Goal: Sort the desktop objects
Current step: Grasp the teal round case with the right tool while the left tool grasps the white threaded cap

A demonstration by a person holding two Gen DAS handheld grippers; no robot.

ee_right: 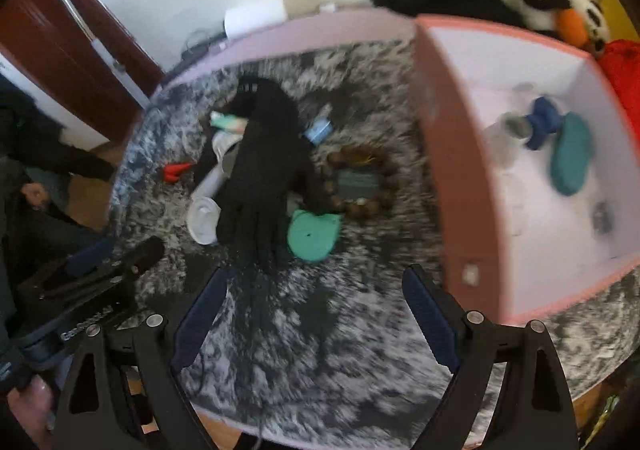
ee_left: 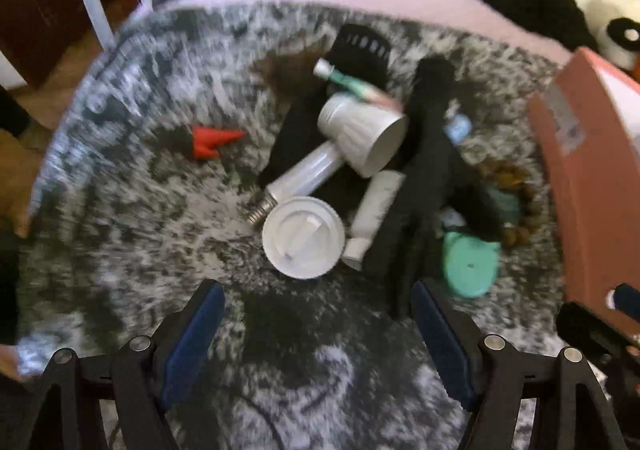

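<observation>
Grey shaggy fabric covers the counter (ee_left: 120,250); left claw (ee_left: 318,314) gapes empty just short of the round white plastic lid (ee_left: 303,237). Right view: right claw (ee_right: 314,304) spread wide near the black knitted glove (ee_right: 260,178), pink cardboard box (ee_right: 452,178) alongside.

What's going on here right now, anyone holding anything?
No. The left gripper and right gripper are both open and empty above the grey rug. A pile waits on it: a black glove, a white lid, a bulb, a green case and a bead bracelet. The pink box to the right already holds a teal item and a blue one.
</observation>
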